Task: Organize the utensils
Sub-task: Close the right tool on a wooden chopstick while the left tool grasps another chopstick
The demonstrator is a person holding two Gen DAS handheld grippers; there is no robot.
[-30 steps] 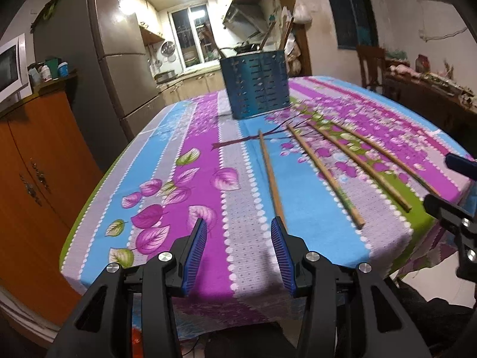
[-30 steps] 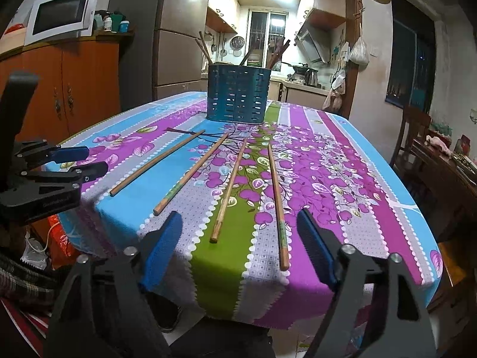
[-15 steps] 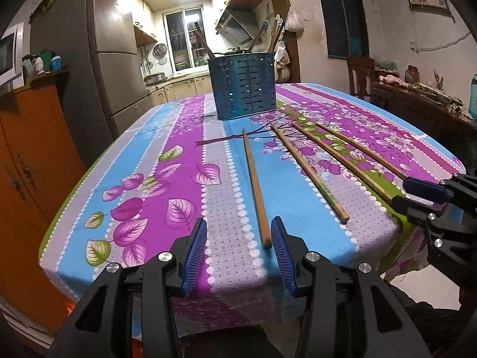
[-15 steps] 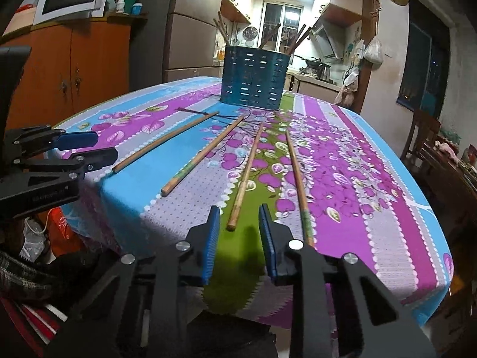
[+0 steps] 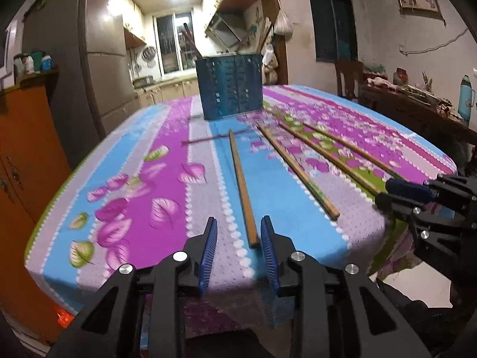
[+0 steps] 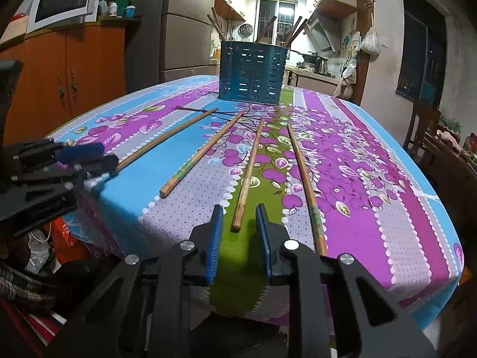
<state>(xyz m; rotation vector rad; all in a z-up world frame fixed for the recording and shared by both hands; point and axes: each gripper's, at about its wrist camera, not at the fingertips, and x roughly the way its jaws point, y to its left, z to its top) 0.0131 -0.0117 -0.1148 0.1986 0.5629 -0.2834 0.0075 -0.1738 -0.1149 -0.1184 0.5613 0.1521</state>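
A: Where do the four chopsticks lie?

B: Flat on the flowered tablecloth [image 6: 372,179], side by side, fanned a little. Each long axis runs from the near table edge toward the blue slotted holder [image 6: 253,71] at the far end — thick ends near, thin tips far.

A: And the left gripper [image 5: 237,240]?

B: Its jaws have just been closing. The near end of the leftmost chopstick [image 5: 241,185] sits between the blue pads, close by the right pad, but the pads do not press on it, so the claw is still released.

A: The right gripper [image 6: 239,222]?

B: It stands at the near edge with a narrow gap between the pads. The butt of the third chopstick [image 6: 249,173] lies between the pad tips — untouched on both sides. The second chopstick [image 6: 202,155] and the fourth chopstick [image 6: 304,176] flank it.

A: Any writing to read?

B: None legible. More sticks stand upright and tilted in the holder.
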